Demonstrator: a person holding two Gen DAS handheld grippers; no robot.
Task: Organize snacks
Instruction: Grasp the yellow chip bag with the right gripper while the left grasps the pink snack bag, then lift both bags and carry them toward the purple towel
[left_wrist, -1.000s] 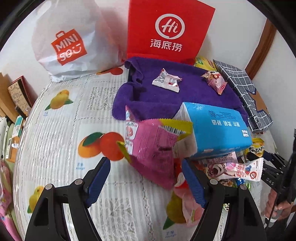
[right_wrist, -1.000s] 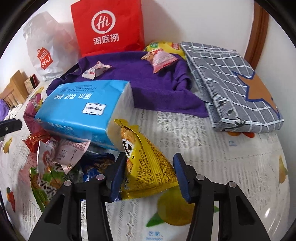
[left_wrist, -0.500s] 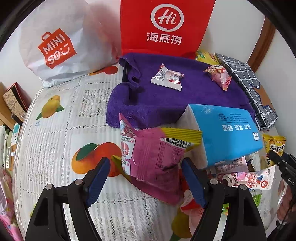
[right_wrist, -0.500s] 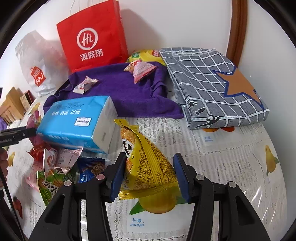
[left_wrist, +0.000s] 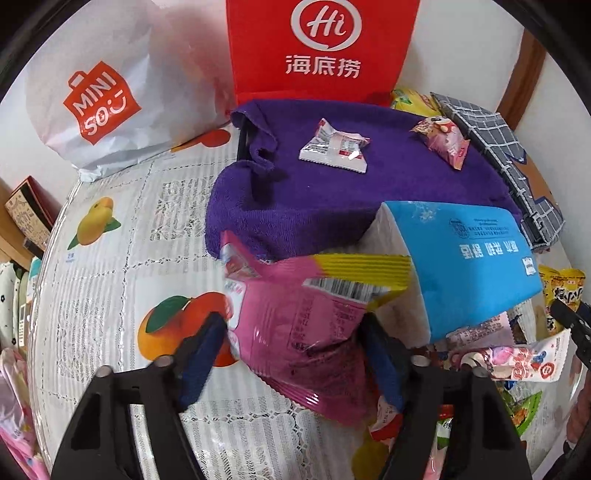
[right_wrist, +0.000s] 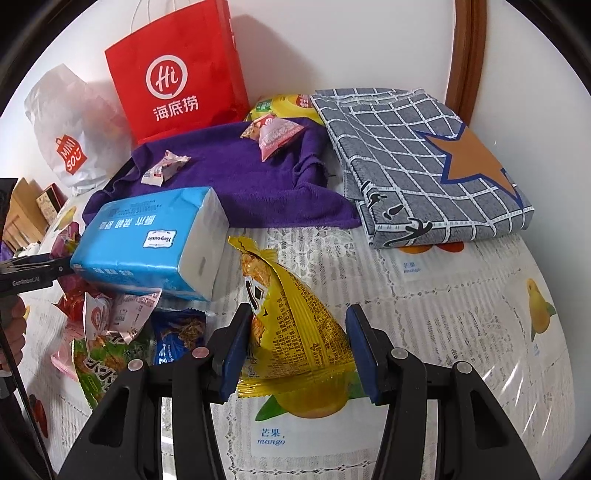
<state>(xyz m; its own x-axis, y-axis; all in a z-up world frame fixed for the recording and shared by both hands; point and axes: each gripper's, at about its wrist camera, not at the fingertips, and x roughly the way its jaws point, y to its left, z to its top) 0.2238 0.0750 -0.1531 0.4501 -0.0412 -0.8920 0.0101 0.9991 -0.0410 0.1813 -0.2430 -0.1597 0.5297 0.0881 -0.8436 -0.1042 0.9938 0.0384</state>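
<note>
A pink snack packet (left_wrist: 306, 332) with a yellow top seam leans on the blue tissue pack (left_wrist: 469, 258). My left gripper (left_wrist: 293, 325) straddles it; its jaws are closing, and both blue pads touch the packet's sides. In the right wrist view, my right gripper (right_wrist: 299, 314) is shut on a yellow snack packet (right_wrist: 295, 325), held a little above the tablecloth (right_wrist: 443, 314). Two small snacks, a white one (left_wrist: 334, 147) and a pink one (left_wrist: 443, 142), lie on the purple towel (left_wrist: 295, 199).
A red paper bag (left_wrist: 321, 48) and a white shopping bag (left_wrist: 110, 92) stand against the back wall. A folded grey checked cloth (right_wrist: 424, 158) lies at the right. Several loose snacks (right_wrist: 110, 332) are heaped beside and under the tissue pack (right_wrist: 147, 236).
The left gripper has come down closer over the pink packet and its jaws have narrowed onto it. The right gripper has risen slightly with the yellow packet.
</note>
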